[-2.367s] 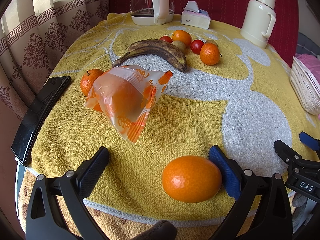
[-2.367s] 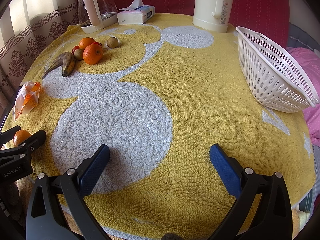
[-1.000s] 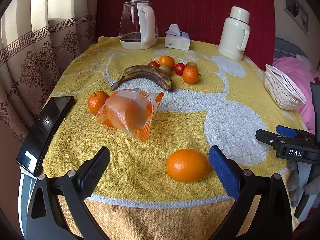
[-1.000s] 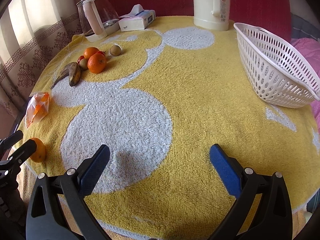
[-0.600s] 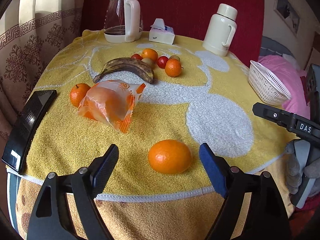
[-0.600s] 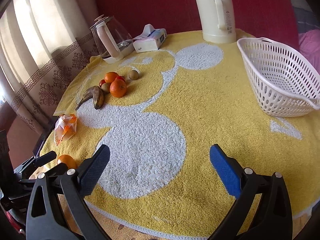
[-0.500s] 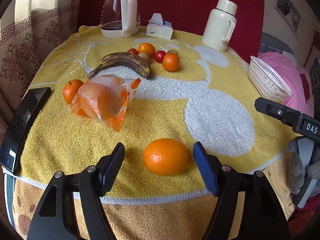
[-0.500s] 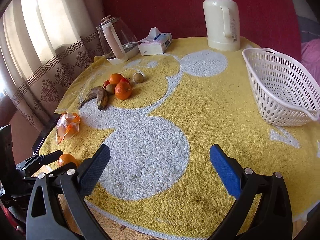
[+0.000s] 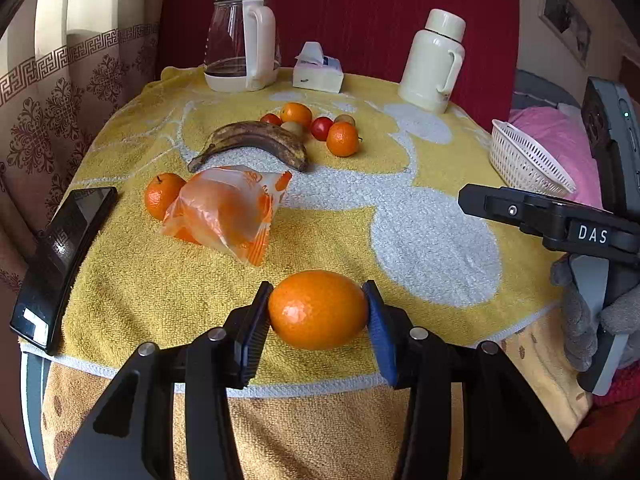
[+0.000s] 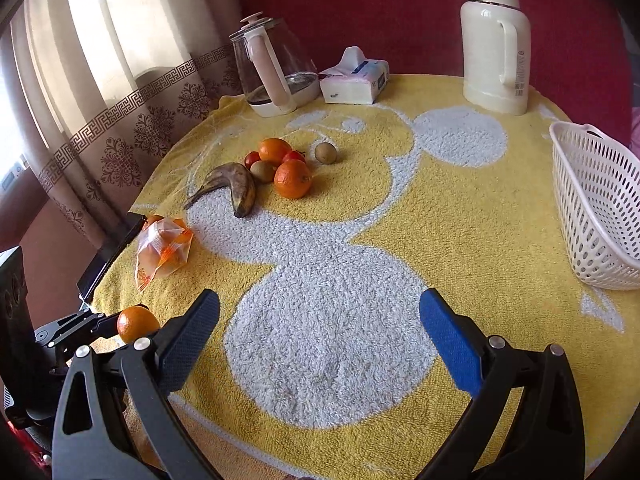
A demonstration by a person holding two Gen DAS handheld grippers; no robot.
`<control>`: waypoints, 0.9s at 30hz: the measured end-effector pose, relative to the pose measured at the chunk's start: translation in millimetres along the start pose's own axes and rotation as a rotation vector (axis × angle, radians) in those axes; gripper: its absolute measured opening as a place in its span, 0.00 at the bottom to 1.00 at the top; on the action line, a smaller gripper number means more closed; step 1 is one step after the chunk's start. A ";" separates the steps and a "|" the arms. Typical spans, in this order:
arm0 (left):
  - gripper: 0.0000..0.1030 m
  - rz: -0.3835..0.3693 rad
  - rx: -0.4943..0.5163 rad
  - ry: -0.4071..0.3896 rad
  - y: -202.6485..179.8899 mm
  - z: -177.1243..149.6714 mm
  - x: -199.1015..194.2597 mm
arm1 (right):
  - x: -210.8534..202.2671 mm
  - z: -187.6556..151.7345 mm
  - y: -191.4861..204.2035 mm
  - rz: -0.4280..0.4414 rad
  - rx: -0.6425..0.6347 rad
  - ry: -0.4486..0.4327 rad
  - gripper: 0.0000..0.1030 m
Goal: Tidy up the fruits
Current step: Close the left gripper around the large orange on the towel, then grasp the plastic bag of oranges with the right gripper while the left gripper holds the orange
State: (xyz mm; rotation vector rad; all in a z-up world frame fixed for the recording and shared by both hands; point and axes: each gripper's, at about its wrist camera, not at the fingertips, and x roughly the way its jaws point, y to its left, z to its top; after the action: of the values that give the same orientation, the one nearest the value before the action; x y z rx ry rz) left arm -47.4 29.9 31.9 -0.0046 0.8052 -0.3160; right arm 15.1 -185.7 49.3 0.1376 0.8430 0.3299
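Observation:
My left gripper (image 9: 318,316) is shut on an orange (image 9: 318,309) at the near edge of the table; the orange also shows in the right wrist view (image 10: 137,323). My right gripper (image 10: 320,328) is open and empty above the white patch of the cloth. A white basket (image 10: 596,208) stands at the right; it also shows in the left wrist view (image 9: 524,160). A brown banana (image 9: 256,140), oranges (image 9: 342,139), small red fruits (image 9: 321,128) and a bagged orange (image 9: 228,212) lie farther back. Another orange (image 9: 162,200) sits beside the bag.
A glass kettle (image 9: 242,56), a tissue pack (image 9: 318,74) and a cream thermos (image 9: 434,62) stand at the back. A black phone (image 9: 60,256) lies at the left edge. The yellow-and-white towel (image 9: 420,236) covers the round table.
My left gripper has closed from wide open onto the orange at the near edge. My right gripper has risen and tilted to look across the table, still open.

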 end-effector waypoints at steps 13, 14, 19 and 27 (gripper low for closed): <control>0.45 0.223 -0.128 -0.188 65.9 10.2 -71.2 | 51.3 31.7 86.1 0.129 -0.240 0.068 0.98; 0.45 0.247 -0.137 -0.194 70.6 10.1 -73.5 | 55.2 33.3 95.3 0.146 -0.265 0.069 0.98; 0.45 0.282 -0.205 -0.202 94.6 9.5 -77.8 | 80.5 40.3 132.1 0.203 -0.367 0.091 0.98; 0.45 0.275 -0.228 -0.172 101.6 5.7 -68.4 | 117.1 40.0 160.9 0.190 -0.472 0.130 0.98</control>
State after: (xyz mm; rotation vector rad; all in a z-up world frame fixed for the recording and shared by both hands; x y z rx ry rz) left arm -59.6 145.2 71.7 -0.1324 0.6574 0.0376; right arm 80.2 5.8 32.7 -0.2476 0.8606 0.7125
